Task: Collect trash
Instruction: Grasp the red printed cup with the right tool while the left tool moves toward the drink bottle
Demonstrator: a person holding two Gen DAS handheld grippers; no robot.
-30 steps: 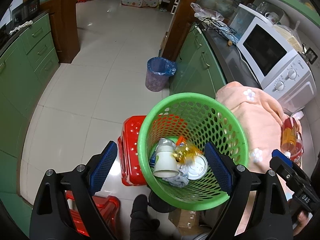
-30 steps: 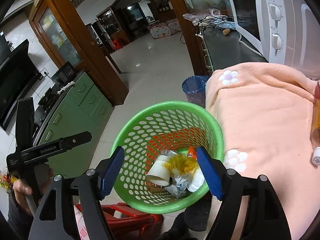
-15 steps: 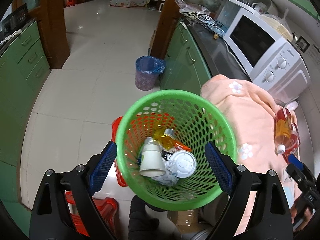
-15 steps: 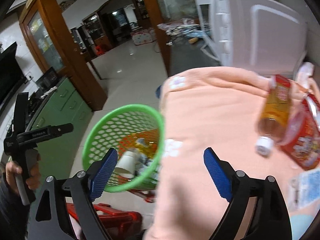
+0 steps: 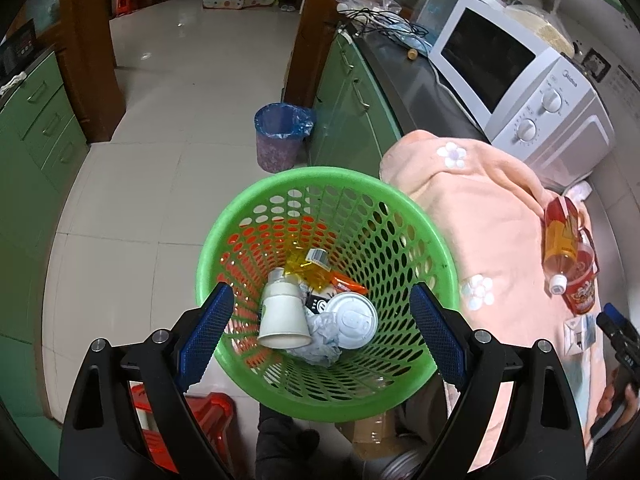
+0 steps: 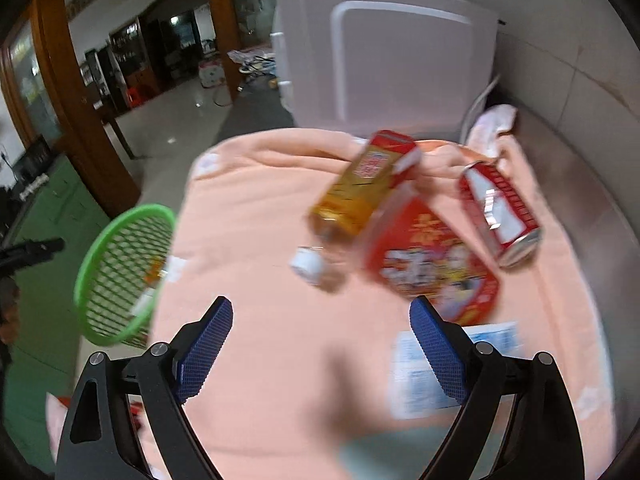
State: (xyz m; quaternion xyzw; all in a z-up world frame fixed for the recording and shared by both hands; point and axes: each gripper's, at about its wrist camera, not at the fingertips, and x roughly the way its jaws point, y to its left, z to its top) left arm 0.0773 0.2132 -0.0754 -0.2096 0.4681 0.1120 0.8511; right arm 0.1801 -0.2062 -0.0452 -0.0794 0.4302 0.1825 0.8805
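Left gripper: jaws spread wide, nothing between the pads; positioned above the green basket, pointing down into it
Right gripper: jaws wide apart after just opening further, nothing between the pads; positioned over the peach cloth, apart from the trash items lying on it
Basket contents: white paper cup lying on its side, round white lid beside it, crumpled paper, yellow wrapper, small orange packet
Basket position: at the edge of the cloth-covered counter, over a red stool
Remaining trash on cloth: amber bottle with red label and white cap, lying on its side; red snack packet partly beneath it; red can on its side, just right of the packet; pale blue and white wrapper near the right finger
Image quality: right wrist view blurred; printed text unreadable
Surroundings: white microwave behind the cloth; blue-lined bin on the tiled floor beside green cabinets
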